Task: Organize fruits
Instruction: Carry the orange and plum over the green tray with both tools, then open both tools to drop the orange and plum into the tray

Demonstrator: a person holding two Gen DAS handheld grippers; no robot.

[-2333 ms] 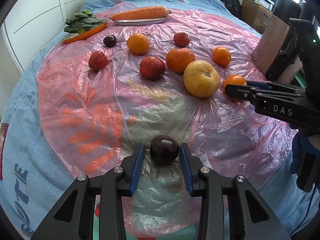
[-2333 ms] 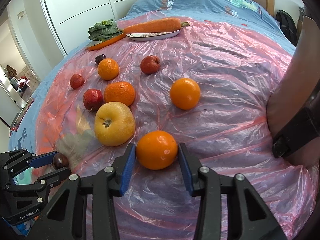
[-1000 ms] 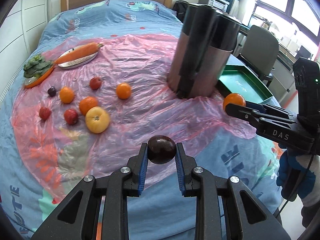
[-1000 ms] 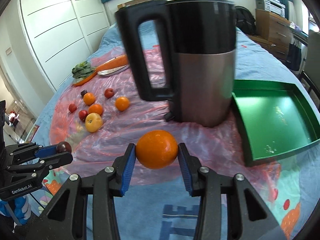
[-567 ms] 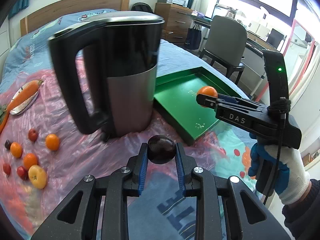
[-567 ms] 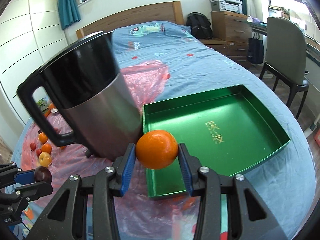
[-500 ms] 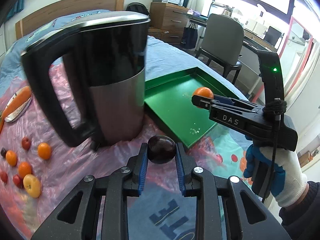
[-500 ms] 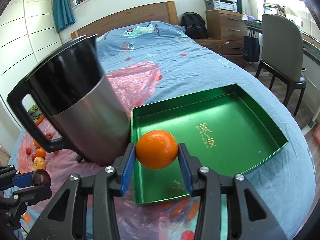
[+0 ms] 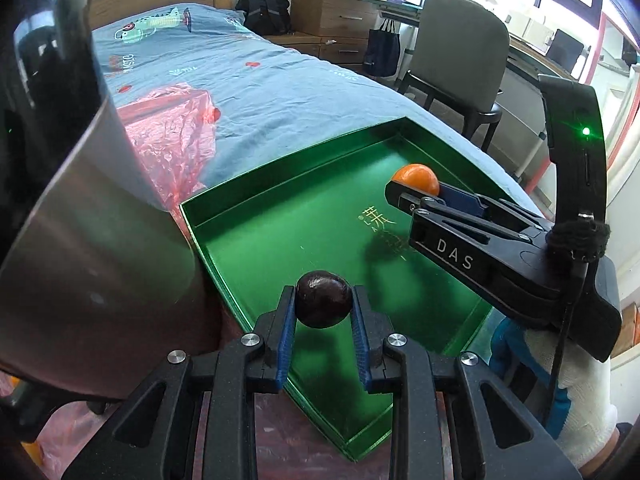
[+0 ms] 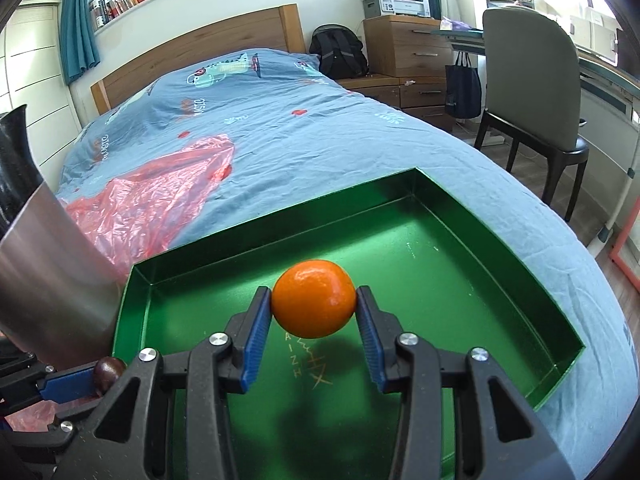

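Note:
My left gripper (image 9: pixel 323 309) is shut on a dark purple plum (image 9: pixel 323 298) and holds it above the near-left part of a green tray (image 9: pixel 280 216). My right gripper (image 10: pixel 314 312) is shut on an orange (image 10: pixel 314 298) and holds it above the middle of the same tray (image 10: pixel 460 248). In the left wrist view the right gripper (image 9: pixel 412 191) with its orange (image 9: pixel 416 176) hangs over the tray's right side. In the right wrist view the plum (image 10: pixel 109 368) shows at the lower left.
A tall steel and black kettle (image 9: pixel 80 200) stands just left of the tray, also in the right wrist view (image 10: pixel 44 264). Pink plastic sheet (image 10: pixel 152 200) lies on the blue bedcover (image 10: pixel 320 128). A chair (image 10: pixel 532 80) and drawers (image 10: pixel 408 48) stand beyond the bed.
Both grippers have swung right from the fruit pile, past the kettle, and now hang lower over the green tray, each still holding its fruit.

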